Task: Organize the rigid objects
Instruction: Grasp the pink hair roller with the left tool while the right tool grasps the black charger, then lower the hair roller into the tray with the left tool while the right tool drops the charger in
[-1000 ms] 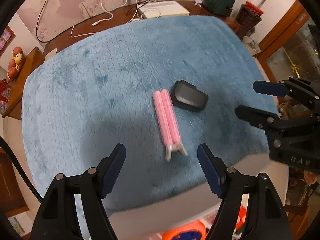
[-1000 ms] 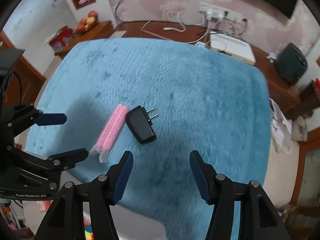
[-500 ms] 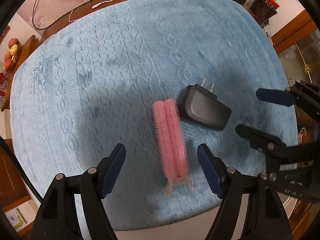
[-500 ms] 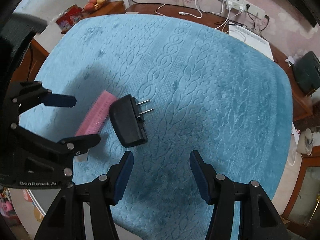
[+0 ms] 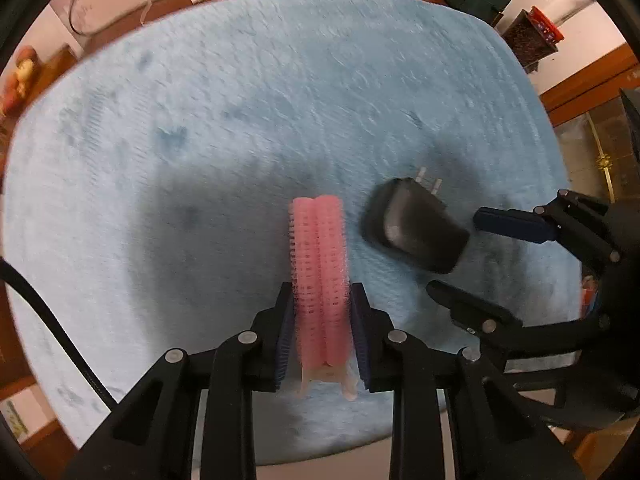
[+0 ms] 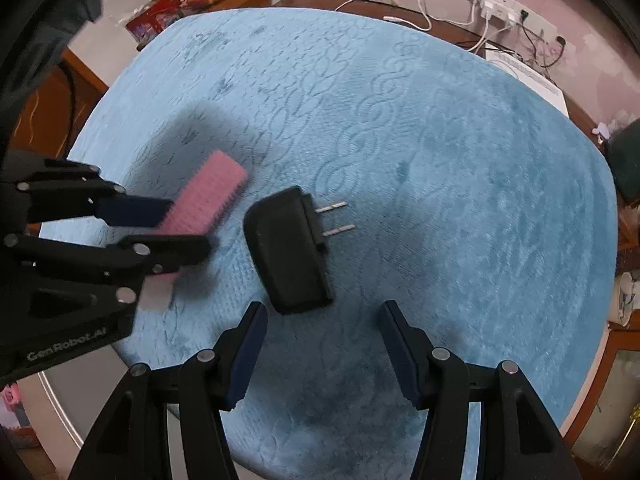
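Nearest the left wrist camera, the left claw (image 5: 320, 316) was seen clenched on a pink hair-roller clip (image 5: 319, 264), its blue-padded fingers (image 5: 285, 330) pressed against both long sides of the clip near the pale plastic handle end (image 5: 326, 380). The clip lay on a blue plush cloth (image 5: 240, 120) covering the worktop, close to the cloth's near edge. The step in hand was judged to be the pick-up of this clip, with the grasp made and the lift not yet begun.

Just beside it, toward the right, a black plug-in charger (image 6: 286, 256) lay flat on the cloth, its two metal prongs (image 6: 334, 218) pointed away from the clip. The right claw (image 6: 322, 356) was held released above the cloth, nothing between its fingers, the charger's blunt end just ahead of its tips. The next move was judged to call for the right claw to be brought forward over the charger's body and closed across its narrow sides, while the clip was raised clear.

The clip was formed of two bristly, netted cylinders joined side by side, light and slightly yielding by appearance; the charger was a smooth, matte, rounded block of hard plastic. The cloth was embossed with a braided pattern.

Farther off, a white box (image 6: 532, 80), white cables (image 6: 424, 20) and wall sockets (image 6: 504, 8) were seen along a floral-papered wall.
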A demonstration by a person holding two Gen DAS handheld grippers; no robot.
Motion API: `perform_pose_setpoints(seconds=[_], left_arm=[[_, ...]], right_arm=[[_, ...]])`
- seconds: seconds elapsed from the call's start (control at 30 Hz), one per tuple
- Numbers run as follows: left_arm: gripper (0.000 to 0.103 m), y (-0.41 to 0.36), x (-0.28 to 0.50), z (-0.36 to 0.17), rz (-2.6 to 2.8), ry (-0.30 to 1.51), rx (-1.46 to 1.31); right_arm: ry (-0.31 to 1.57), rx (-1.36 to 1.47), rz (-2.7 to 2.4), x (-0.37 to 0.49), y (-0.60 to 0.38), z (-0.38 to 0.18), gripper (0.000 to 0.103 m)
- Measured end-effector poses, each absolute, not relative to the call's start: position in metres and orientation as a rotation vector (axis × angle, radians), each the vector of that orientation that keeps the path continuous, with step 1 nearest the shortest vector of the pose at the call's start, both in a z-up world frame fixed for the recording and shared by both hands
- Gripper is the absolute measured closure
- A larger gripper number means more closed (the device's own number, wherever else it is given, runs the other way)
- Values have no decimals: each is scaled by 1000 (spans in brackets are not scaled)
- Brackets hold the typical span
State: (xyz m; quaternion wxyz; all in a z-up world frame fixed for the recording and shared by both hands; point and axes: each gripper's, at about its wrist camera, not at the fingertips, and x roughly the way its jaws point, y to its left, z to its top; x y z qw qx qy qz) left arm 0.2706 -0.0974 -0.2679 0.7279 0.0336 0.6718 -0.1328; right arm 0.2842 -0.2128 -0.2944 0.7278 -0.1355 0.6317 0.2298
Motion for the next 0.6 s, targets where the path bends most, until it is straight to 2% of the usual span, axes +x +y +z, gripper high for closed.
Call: perform_pose_setpoints(seconds=[0.4,0.43,0.53,0.6], left_arm=[[75,-61,258,-249,-256,1445,22],[75,-58,257,-247,-253,1442,18],[75,-47,256,-240,-252,1435,0],[75,-43,255,-236,-252,1426,-2]], right_arm=[[1416,-314,483,298,-188,-299,44],[1414,-319,477,300,-187,-298,47],[1408,-343,465,299,-182,-296,63],[1409,-335,456,300,-183,-295,63]])
